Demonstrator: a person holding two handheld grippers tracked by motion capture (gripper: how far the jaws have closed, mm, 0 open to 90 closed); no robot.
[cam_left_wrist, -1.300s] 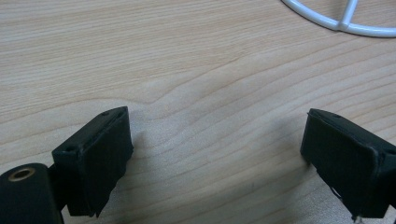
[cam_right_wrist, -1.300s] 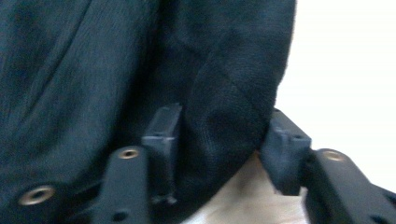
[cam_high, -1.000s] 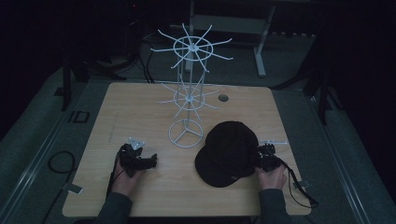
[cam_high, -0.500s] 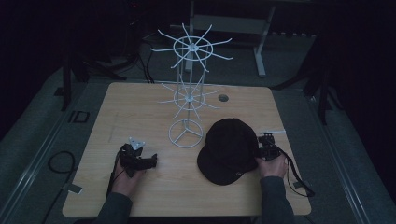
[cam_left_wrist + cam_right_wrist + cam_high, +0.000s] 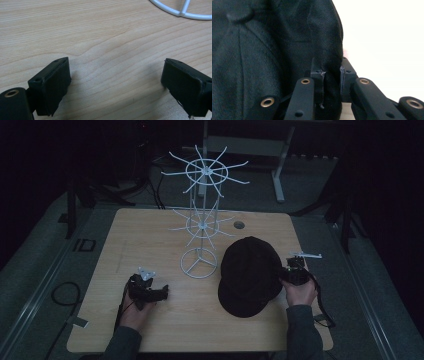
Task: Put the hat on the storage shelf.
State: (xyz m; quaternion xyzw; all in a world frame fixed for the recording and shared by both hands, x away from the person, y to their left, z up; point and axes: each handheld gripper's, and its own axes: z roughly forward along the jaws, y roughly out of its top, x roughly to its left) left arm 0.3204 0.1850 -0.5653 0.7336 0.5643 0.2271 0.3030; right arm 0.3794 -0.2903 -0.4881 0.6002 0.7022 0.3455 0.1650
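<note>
Now the right claw (image 5: pixel 331 75) has closed, pinching the black cap's (image 5: pixel 249 272) edge.

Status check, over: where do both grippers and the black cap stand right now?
Right gripper shut on black cap, edge pinched between its fingers. Left gripper open over bare table. White wire stand left of cap.
</note>
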